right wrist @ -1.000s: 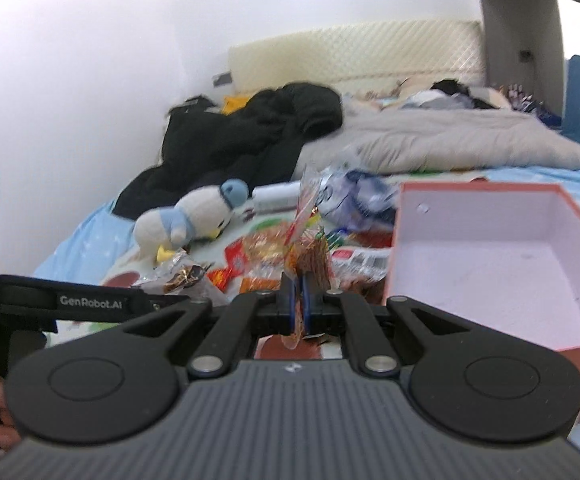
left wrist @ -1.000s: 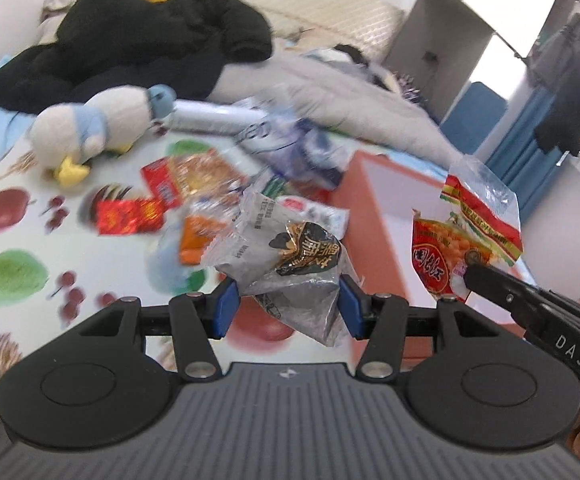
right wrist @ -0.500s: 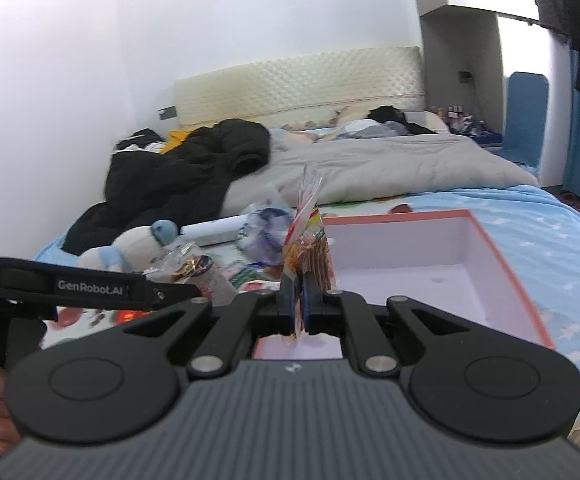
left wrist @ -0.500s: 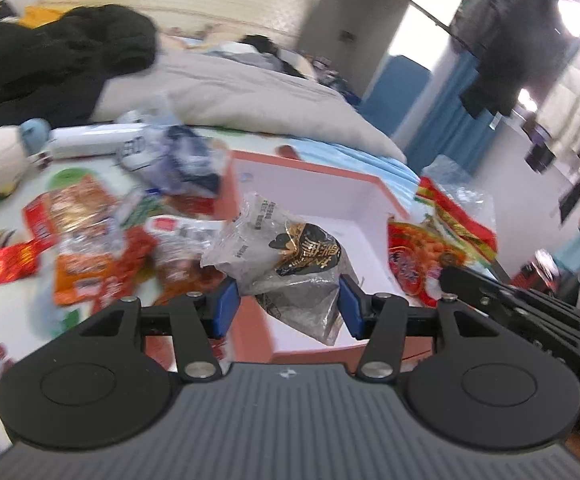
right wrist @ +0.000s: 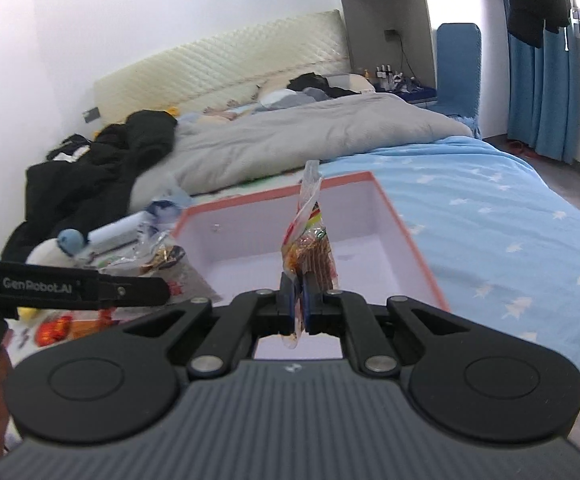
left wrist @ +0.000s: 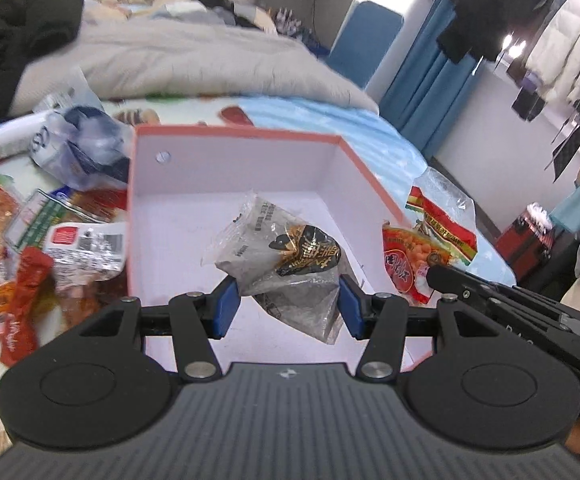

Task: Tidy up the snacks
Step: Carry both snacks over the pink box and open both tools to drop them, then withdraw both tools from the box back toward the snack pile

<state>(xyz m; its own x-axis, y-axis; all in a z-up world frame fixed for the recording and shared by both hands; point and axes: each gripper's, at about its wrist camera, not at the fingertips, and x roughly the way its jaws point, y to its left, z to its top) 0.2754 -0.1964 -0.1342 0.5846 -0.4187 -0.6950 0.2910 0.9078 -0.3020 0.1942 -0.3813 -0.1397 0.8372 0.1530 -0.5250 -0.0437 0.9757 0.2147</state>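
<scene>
Both tools are carrying snacks to the open pink-rimmed cardboard box with the white inside (left wrist: 226,184), so the step in hand looks like the drop-off. Left tool (left wrist: 286,304) is pinching a crinkled clear-and-silver snack packet with a black and gold label (left wrist: 286,260) between its blue pads, held half spread by the packet's bulk, and it is hanging over the box's near half, tilted downward. Right tool (right wrist: 299,304) is pressed nearly together on the lower edge of a thin clear packet of orange-brown snacks with a red and yellow stripe (right wrist: 310,248), which is standing upright above the jaws; this tool is pointing across the box's near edge, and in the left wrist view its packet (left wrist: 422,252) is sitting just outside the box's right wall. The box (right wrist: 370,216) appears empty. More loose red and orange snack packets (left wrist: 18,280) are lying on the bed to the left of the box. Next, I judge, each tool needs to be over the box floor, lower a little, and spread its jaws so the packets fall inside and not on the rim; the right one seems to need a further shift toward the box's middle.
</scene>
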